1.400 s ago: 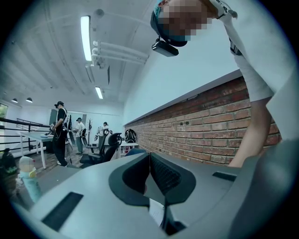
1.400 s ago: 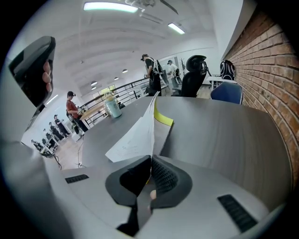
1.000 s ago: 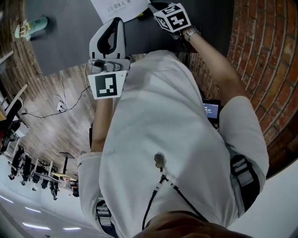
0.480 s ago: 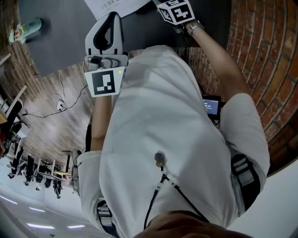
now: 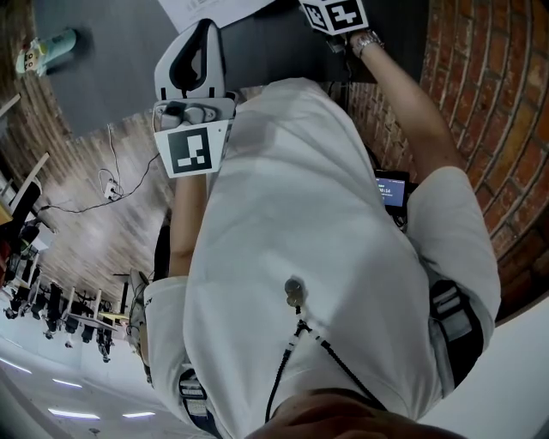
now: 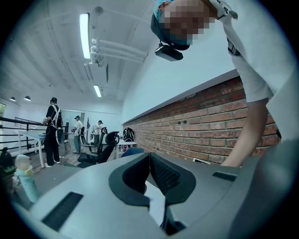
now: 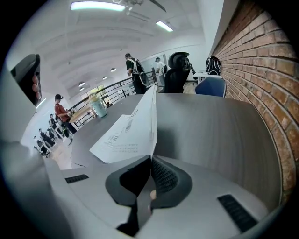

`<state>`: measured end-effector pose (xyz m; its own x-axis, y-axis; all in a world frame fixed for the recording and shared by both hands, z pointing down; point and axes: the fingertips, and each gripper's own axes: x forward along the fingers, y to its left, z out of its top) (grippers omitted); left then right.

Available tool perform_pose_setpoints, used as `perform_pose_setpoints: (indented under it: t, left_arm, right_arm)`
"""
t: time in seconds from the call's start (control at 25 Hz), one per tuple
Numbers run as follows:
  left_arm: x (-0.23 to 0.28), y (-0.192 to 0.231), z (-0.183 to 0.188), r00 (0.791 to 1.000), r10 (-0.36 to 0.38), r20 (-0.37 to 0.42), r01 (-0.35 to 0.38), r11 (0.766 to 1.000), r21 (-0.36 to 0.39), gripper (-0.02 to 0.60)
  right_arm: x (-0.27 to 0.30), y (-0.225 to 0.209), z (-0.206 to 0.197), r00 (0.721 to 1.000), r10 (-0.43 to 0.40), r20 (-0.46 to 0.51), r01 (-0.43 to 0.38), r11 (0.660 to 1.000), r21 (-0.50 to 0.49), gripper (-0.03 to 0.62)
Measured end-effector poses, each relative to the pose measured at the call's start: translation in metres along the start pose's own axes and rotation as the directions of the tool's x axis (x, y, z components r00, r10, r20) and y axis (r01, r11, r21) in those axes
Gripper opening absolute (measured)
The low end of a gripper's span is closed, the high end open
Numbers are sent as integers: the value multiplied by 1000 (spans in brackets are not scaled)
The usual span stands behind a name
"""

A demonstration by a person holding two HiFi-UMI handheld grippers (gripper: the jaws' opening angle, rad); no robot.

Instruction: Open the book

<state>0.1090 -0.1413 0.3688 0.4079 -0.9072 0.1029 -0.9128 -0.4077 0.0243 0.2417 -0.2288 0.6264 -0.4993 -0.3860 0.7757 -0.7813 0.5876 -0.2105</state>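
Note:
The book (image 7: pixel 133 126) is a thin white printed one lying on the dark grey table (image 7: pixel 219 126). My right gripper (image 7: pixel 150 158) is shut on the edge of its cover or top leaf, which stands lifted upright above the rest. In the head view only the right gripper's marker cube (image 5: pixel 337 12) shows, at the top edge beside the book (image 5: pixel 210 10). My left gripper (image 5: pixel 204 30) hovers near the table's front edge just short of the book, jaws shut with nothing in them. Through the left gripper (image 6: pixel 149 157) a strip of white page (image 6: pixel 158 205) shows beyond.
A teal bottle (image 5: pixel 45 48) stands at the table's far left, also seen as the teal bottle (image 7: pixel 97 106). A brick wall (image 5: pixel 485 103) runs along the right side. Office chairs (image 7: pixel 178 73) stand beyond the table's far end. People stand in the background.
The right gripper has moved further out over the table, its marker cube sliding toward the top edge of the head view. The left gripper has stayed almost still.

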Motion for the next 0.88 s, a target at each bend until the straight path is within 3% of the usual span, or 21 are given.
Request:
perform_pose_setpoints:
  t: [0.88]
  left_arm:
    - [-11,20,3,996,92,12,-92,995,-35,23]
  right_arm:
    - [15,-40,-39,993,-93,-70,100,990,102,38]
